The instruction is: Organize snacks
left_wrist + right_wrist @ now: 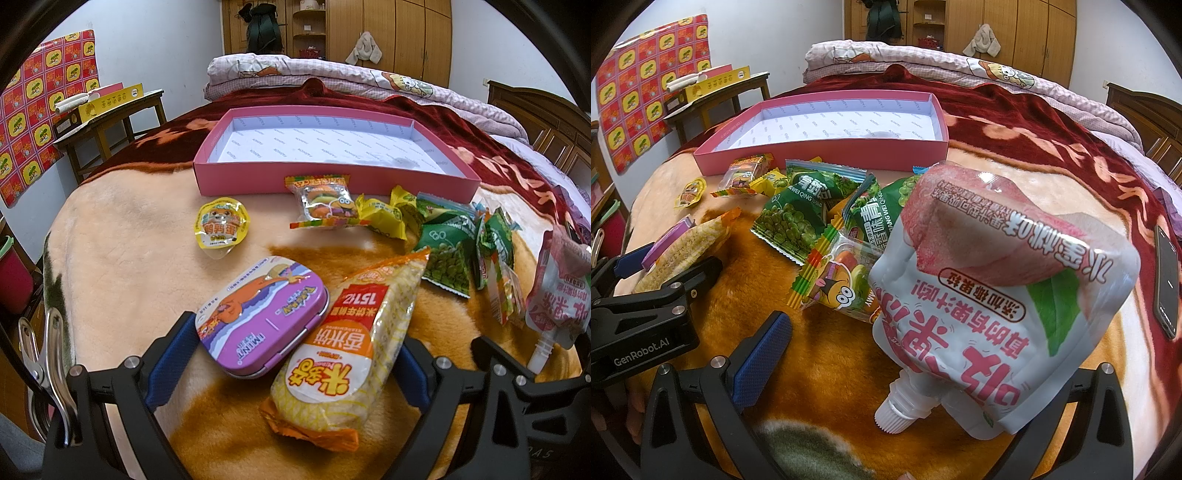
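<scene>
On a blanket-covered bed, both grippers, left gripper and right gripper, spread wide and holding nothing, straddle an orange rice-cracker bag and a white spouted jelly pouch; next, clamp and carry each to the empty pink cardboard tray.

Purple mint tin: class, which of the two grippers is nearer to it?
Left. The left gripper has the purple mint tin between its open fingers; the right gripper sits off to the tin's right, around the peach jelly pouch.

Bedroom with pale walls. Wooden wardrobe along the far wall, dark coat hanging on it. Bed under a red and cream blanket, folded quilt behind. Small wooden table at left, beside a red and yellow patterned sheet.
</scene>
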